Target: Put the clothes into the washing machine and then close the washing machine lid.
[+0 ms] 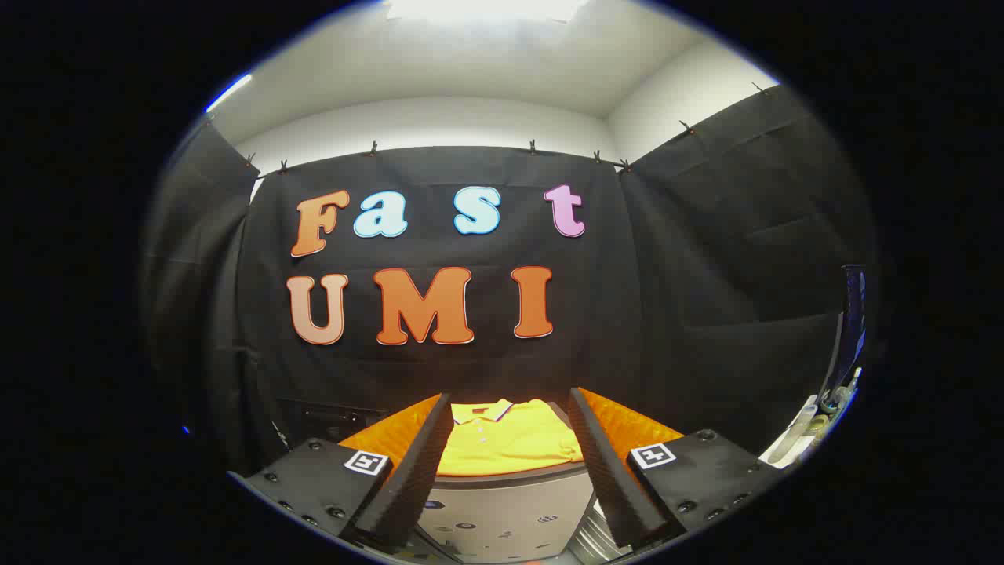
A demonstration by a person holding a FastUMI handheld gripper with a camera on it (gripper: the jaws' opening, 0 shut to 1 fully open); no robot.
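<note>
The gripper (510, 439) is held level, facing the black cloth wall (439, 369) of the booth. Its two fingers (412, 471) stand wide apart and released; nothing is held between them and neither finger presses on anything. Each finger carries a dark ribbed pad on its inner face, and each finger block bears a square black-and-white marker (366, 462) on its top surface.

The yellow polo shirt (508, 441) lies folded flat on an orange surface (392, 431), directly ahead of the fingers at 12 o'clock. Seen from the gripper, the shirt sits in the gap between the two fingers but beyond their tips; it is apart from both pads. The collar (482, 412) of the shirt, trimmed with a light and dark stripe, points toward the cloth wall, at the far side of the garment. The orange surface extends past the shirt toward 10 o'clock and 2 o'clock, behind each finger.

Below the shirt, nearer the gripper at 6 o'clock, a pale grey front panel (506, 514) with small dark marks is visible between the finger bases. Whether this panel belongs to the washing machine cannot be told.

At 3 o'clock from the right finger, well apart from the shirt, some light-coloured items (816, 420) stand at the booth's side; they are too small to identify.
</note>
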